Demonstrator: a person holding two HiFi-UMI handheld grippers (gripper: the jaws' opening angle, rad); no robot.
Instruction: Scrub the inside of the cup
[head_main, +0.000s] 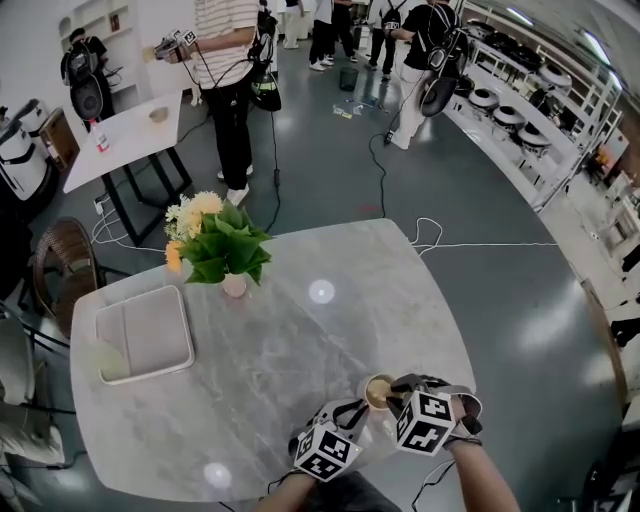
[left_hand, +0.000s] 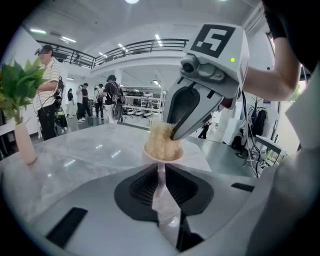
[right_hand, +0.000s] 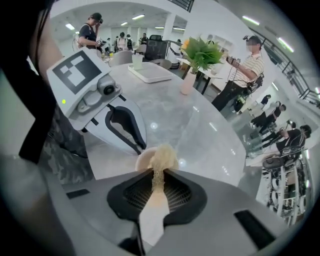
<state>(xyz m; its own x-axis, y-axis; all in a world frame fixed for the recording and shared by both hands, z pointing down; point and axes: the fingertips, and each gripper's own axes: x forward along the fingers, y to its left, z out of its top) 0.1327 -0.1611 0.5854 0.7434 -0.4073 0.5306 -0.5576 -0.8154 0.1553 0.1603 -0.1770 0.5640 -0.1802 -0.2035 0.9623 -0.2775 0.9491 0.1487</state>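
A: On the table (head_main: 260, 360), whereabouts is the cup (left_hand: 148, 156)?
B: At its near edge, clamped by the left gripper (left_hand: 161, 172), mouth up.
A: And the right gripper (right_hand: 156, 175)?
B: Directly above the cup, pointing down, pinching the scrub pad (left_hand: 159, 139), which dips into the cup.

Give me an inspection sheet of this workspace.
Surface: marble table, glossy.
Job's things: cup at the near edge; tan scrubber in its mouth.
Clutter: flower vase; tray with a tumbler at its corner.
Grippers: left gripper shut on the cup's side; right gripper shut on the scrubber.
Cables: white cable and black cable on the floor.
Surroundings: people standing; shelving.
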